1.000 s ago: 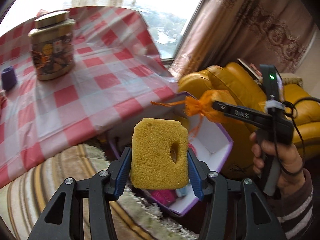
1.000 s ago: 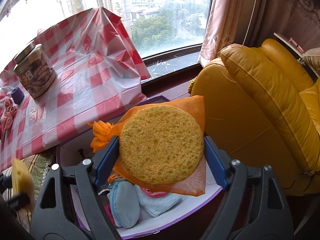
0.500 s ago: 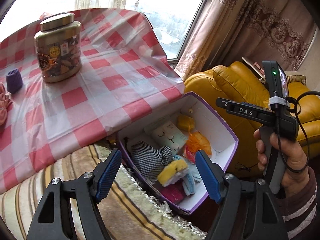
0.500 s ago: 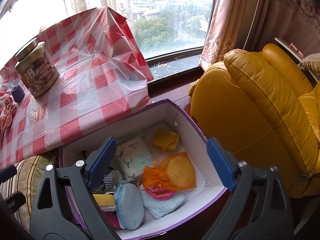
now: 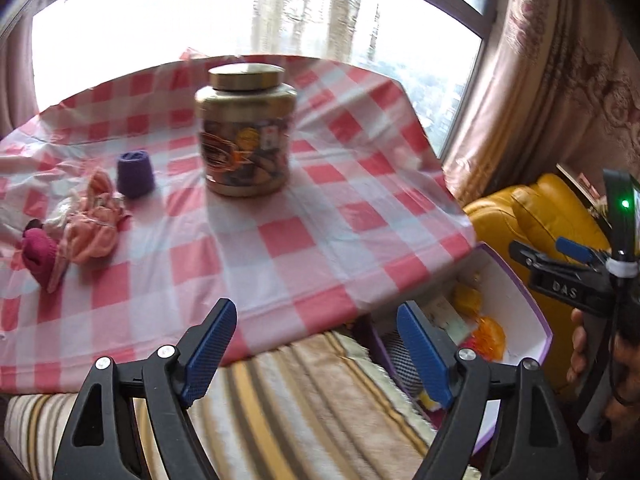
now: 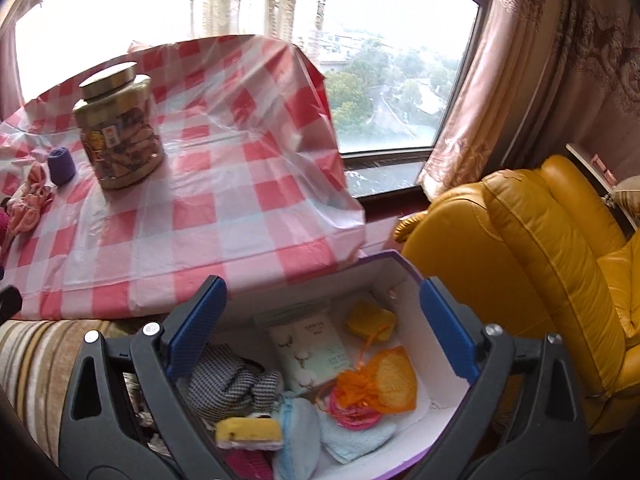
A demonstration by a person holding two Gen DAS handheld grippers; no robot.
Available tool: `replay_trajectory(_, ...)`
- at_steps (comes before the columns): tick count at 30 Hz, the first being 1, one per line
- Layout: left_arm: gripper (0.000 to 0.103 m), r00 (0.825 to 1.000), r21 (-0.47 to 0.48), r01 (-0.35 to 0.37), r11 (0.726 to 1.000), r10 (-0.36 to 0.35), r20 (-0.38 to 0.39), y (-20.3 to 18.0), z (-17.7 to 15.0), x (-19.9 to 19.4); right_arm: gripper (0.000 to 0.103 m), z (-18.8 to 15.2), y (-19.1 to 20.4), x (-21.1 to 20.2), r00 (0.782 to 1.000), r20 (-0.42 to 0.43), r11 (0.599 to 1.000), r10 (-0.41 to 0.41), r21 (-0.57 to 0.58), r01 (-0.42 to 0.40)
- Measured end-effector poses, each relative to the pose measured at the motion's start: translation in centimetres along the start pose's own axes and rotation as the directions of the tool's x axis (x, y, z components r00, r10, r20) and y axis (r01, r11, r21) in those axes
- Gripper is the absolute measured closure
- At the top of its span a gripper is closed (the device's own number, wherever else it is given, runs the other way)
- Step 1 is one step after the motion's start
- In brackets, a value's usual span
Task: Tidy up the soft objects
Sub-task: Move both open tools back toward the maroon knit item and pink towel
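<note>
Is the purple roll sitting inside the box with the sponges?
No, the purple roll stands on the checked tablecloth beside the gold-lidded jar, outside the box.

tablecloth [image 5: 280, 240]: red-white check | armchair [image 6: 540, 240]: yellow | box [image 6: 412, 276]: purple rim, white inside | jar [image 5: 244, 136]: gold

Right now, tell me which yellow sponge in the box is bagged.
The round sponge in orange mesh, near the box's right wall; the others lie bare.
</note>
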State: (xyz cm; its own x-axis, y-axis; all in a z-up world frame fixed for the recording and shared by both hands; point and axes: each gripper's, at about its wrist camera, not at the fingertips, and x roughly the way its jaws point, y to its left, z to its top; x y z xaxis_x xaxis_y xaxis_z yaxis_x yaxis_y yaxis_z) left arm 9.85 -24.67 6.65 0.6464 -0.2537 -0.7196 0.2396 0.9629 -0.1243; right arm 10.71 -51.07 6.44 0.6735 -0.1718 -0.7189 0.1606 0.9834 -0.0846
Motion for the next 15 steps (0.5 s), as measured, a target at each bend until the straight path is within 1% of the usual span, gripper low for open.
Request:
replay_trajectory(3,0.020,0.999,-0.033,-0.025,0.999,0.025,0.025,2.7,0.3,-0.5,0.005,0.2,1.1,-0.2,0.996,0.005,0.996,0.092,0.012,-0.093)
replay_trajectory(6,0.020,0.997,-0.087,-0.062,0.994,0.065,0.032,5.6,0.5,-1.0,0.005,0.5,2.5,-0.4,0.983,0.013,0.983,0.184,0.020,-0.184)
replay_trajectory(8,0.020,0.996,-0.121,-0.076,0.990,0.082,0.045,7.6,0.5,-1.3,0.005,0.7,3.8,-0.3,0.980,0.005,0.980,0.198,0.001,-0.198)
replay_trajectory(11,0.020,0.989,-0.155,-0.123,0.980,0.133,0.057,10.0,0.7,-1.7,0.005,1.0,5.7,0.1,0.978,-0.010,0.977,0.209,-0.027,-0.210)
replay_trajectory(12,0.020,0.987,-0.172,-0.140,0.975,0.152,0.056,11.0,0.8,-1.8,0.005,1.1,6.2,0.2,0.976,-0.013,0.975,0.218,-0.030,-0.218)
replay_trajectory(15,0.020,0.984,-0.235,-0.157,0.959,0.172,0.046,14.3,0.9,-1.9,0.005,1.6,7.9,0.2,0.968,-0.021,0.967,0.251,-0.041,-0.252)
